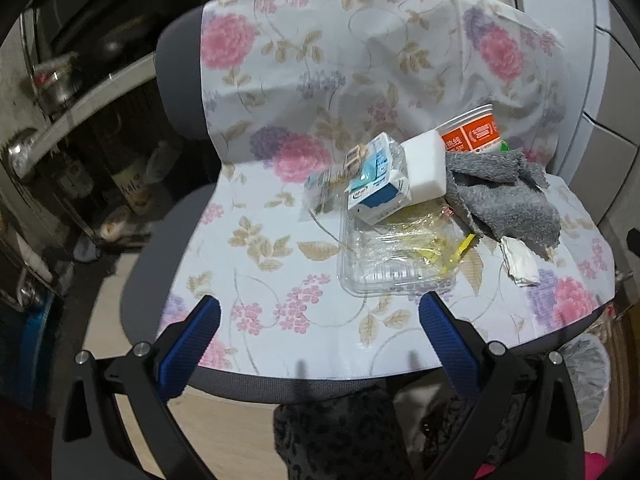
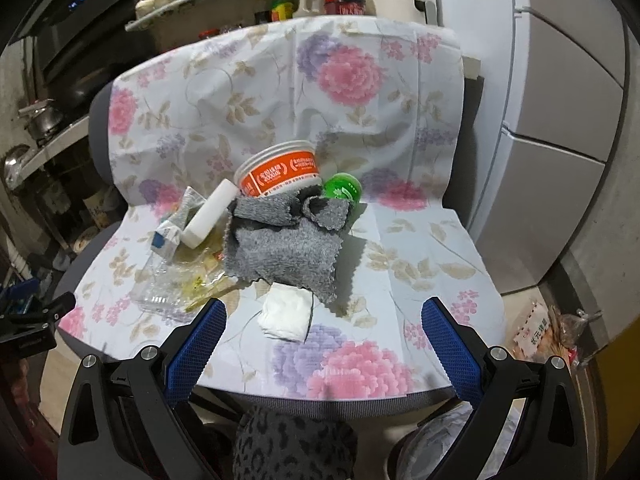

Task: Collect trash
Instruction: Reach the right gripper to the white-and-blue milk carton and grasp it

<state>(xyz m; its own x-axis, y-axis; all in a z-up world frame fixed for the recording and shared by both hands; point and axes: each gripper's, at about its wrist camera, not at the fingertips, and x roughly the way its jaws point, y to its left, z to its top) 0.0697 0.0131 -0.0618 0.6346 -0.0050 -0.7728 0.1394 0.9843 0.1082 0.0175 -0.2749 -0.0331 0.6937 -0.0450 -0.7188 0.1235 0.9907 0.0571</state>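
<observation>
Left claw [image 1: 320, 320]: mine, spread wide, gripping nothing.
Right claw [image 2: 324, 318]: mine, likewise spread, gripping nothing.
Clear tray [image 1: 394, 258]: one o'clock of left claw.
Tissue [image 2: 286, 316]: eleven o'clock of right claw.

A chair [image 2: 420, 240] draped in a flowered cloth [image 1: 304, 80] stands before a shelf of bottles [image 2: 280, 2]; a pot [image 2: 42, 120] sits left, a fridge [image 2: 560, 120] right.
</observation>
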